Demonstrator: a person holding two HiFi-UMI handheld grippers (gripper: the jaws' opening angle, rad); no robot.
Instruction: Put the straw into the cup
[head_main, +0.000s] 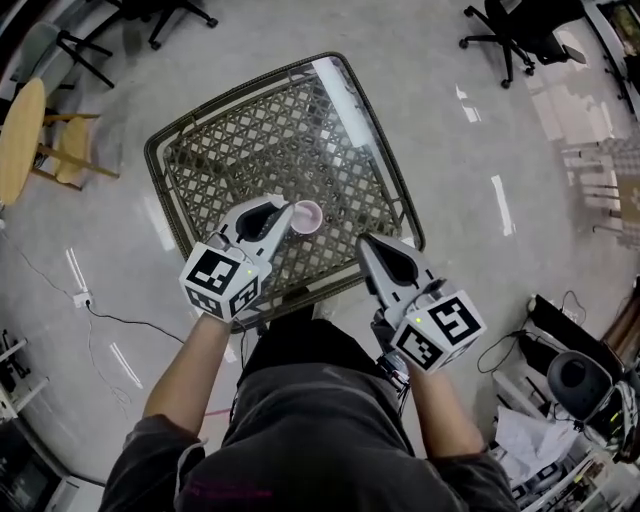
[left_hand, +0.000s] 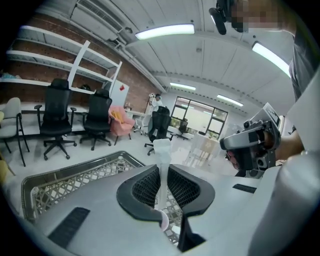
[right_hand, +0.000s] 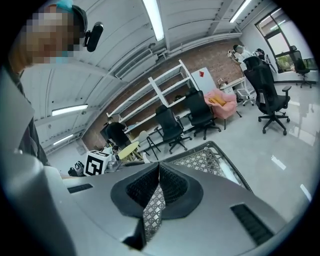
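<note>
Left gripper view: your left gripper (left_hand: 161, 172) has its jaws drawn in to a narrow gap and clamped on the straw (left_hand: 161, 150), which stands upright between the ribbed pads. Its upper end rises clear above them. The straw is white, thin and flat-sided, apparently still in a paper wrapper, with a squared-off top. Its lower end runs down towards a pink rim just under the jaws; whether it has entered the mouth cannot be told. Head view: the cup (head_main: 307, 216) is small and pink, upright with its mouth open. It stands on the table (head_main: 250, 85), towards the near side, and the left gripper's tips are just beside its left rim. Your right gripper (head_main: 365, 243) hangs near the cup's right side, apart from it. Its own view shows the jaws closed tip to tip with nothing between them, only the table's lattice below. The step in hand appears to be lowering the straw into the cup. You should hold the clamp firm, keep the straw vertical, centre its lower end over the mouth, and descend straight. The cup looks light, so a sideways nudge may tip it. Release only once the straw rests inside.
</note>
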